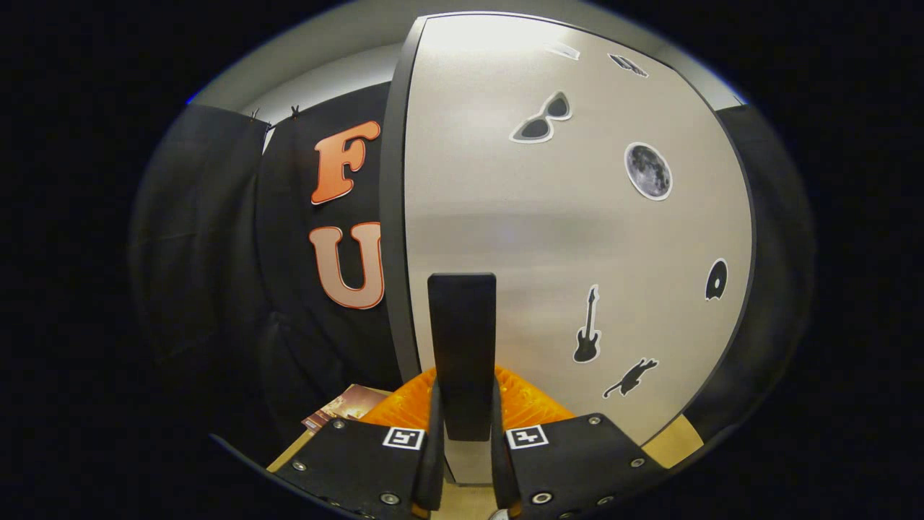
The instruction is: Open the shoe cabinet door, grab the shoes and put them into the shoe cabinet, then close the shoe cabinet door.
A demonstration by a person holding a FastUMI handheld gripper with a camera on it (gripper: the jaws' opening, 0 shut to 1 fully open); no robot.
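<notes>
The shoe cabinet door (563,238) is a pale grey panel with a dark rim, and it stands right in front of me. Several black stickers are stuck on it. A black upright handle (462,325) sticks out of the door near its left edge. My gripper (463,393) is shut on this handle, with the orange fingers (534,404) pressing on it from both sides. Whether the door is shut or a little ajar cannot be told from here.
Black cloth wall (238,289) hangs to the left of the cabinet and also runs along the right of the door. A brown printed sheet (346,406) lies low on the left, beside a light wooden surface (678,442) below the door.
</notes>
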